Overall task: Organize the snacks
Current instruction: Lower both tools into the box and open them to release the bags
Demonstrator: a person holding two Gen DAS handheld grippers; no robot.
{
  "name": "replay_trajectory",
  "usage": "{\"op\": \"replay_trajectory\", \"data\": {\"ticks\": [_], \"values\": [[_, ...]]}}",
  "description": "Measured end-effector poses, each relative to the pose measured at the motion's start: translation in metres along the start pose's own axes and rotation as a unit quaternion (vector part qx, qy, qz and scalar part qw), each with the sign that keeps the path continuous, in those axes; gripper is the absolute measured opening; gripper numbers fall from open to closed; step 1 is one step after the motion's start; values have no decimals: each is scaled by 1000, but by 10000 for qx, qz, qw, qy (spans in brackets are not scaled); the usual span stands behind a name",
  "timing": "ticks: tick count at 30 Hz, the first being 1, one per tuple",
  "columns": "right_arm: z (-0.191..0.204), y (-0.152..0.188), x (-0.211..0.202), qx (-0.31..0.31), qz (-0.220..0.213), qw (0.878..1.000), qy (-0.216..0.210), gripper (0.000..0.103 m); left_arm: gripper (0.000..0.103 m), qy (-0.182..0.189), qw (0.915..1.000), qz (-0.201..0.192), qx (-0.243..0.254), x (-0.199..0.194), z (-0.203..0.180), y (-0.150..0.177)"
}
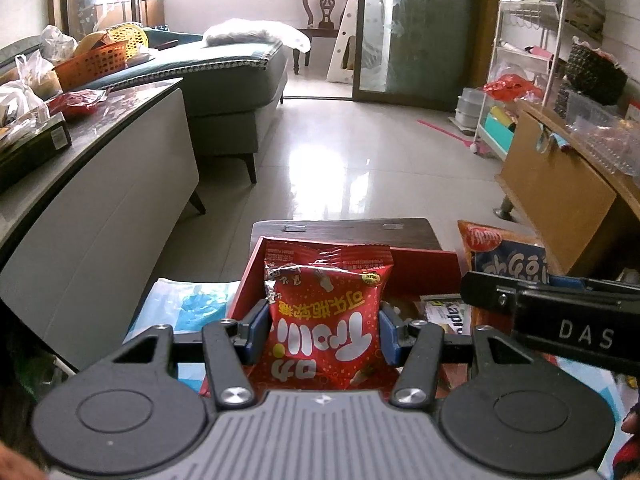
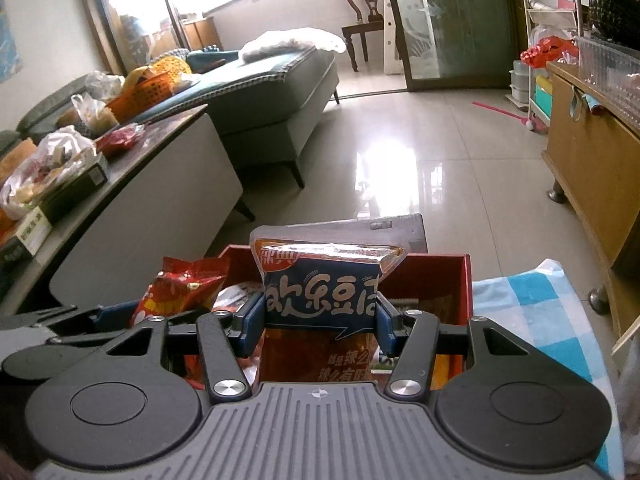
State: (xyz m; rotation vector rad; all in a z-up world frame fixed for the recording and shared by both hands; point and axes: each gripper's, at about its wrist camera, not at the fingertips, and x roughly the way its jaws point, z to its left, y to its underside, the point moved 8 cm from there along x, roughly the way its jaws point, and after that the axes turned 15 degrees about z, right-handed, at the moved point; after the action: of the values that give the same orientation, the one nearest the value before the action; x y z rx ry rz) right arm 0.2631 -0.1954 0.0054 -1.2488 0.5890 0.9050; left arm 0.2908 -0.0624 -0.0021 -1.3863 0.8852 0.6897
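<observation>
My left gripper (image 1: pixel 324 330) is shut on a red snack bag (image 1: pixel 326 312) with white lettering, held upright over a red box (image 1: pixel 424 264). My right gripper (image 2: pixel 319 322) is shut on an orange and blue snack bag (image 2: pixel 320 292), held upright over the same red box (image 2: pixel 460 280). In the left wrist view the right gripper's body (image 1: pixel 560 312) and its bag (image 1: pixel 508 256) show at the right. In the right wrist view the red bag (image 2: pixel 180 292) shows at the left. Other packets lie inside the box, partly hidden.
The box sits on a blue-and-white checked cloth (image 2: pixel 532 312), in front of a dark wooden stool (image 1: pixel 340 230). A grey counter (image 1: pixel 120 184) with bags and boxes stands to the left. A wooden cabinet (image 1: pixel 560 192) stands to the right. A sofa (image 1: pixel 236 76) is behind.
</observation>
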Motion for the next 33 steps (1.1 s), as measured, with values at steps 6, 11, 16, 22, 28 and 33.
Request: {"op": "replay_trajectory", "data": {"ticks": [6, 11, 16, 22, 28, 33], "values": [[1, -3, 25, -43, 50, 10000, -57, 62, 48, -120, 9995, 104, 289, 23, -13, 0], [-14, 2, 45, 29, 179, 9995, 250, 66, 49, -264, 9987, 325, 288, 46, -10, 2], [-24, 6, 49, 72, 287, 9983, 499, 73, 55, -291, 9985, 434, 190, 55, -5, 1], [-23, 4, 44, 100, 253, 9981, 556, 78, 66, -535, 9976, 278, 335, 45, -4, -1], [-20, 3, 24, 91, 105, 9982, 575, 84, 75, -583, 9974, 209, 356, 26, 0, 1], [-16, 4, 7, 85, 14, 9983, 582, 86, 77, -598, 9976, 94, 338, 6, 6, 5]]}}
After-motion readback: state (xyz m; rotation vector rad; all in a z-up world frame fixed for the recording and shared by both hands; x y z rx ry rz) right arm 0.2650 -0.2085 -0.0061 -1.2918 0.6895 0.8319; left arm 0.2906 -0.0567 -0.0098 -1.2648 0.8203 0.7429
